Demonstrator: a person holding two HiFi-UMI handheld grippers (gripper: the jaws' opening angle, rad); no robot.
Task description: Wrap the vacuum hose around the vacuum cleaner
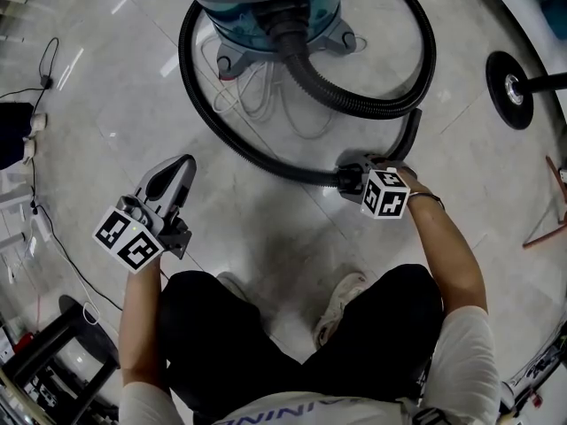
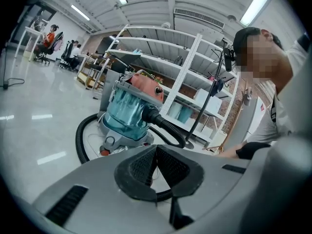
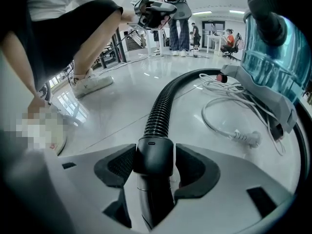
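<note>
Now right arm reaches forward; right gripper (image 1: pixel 352 178) squeezes end of hose (image 1: pixel 257 158). Left arm bent, left gripper (image 1: pixel 181 170) near knee, jaws pressed together, nothing inside.

Bare floor (image 1: pixel 115 104) lay open ahead of the left gripper (image 1: pixel 182 171) up to the hose (image 1: pixel 363 106) loop, beyond which the vacuum cleaner (image 1: pixel 266 7) and loose white cable (image 3: pixel 243 136) barred the way.
</note>
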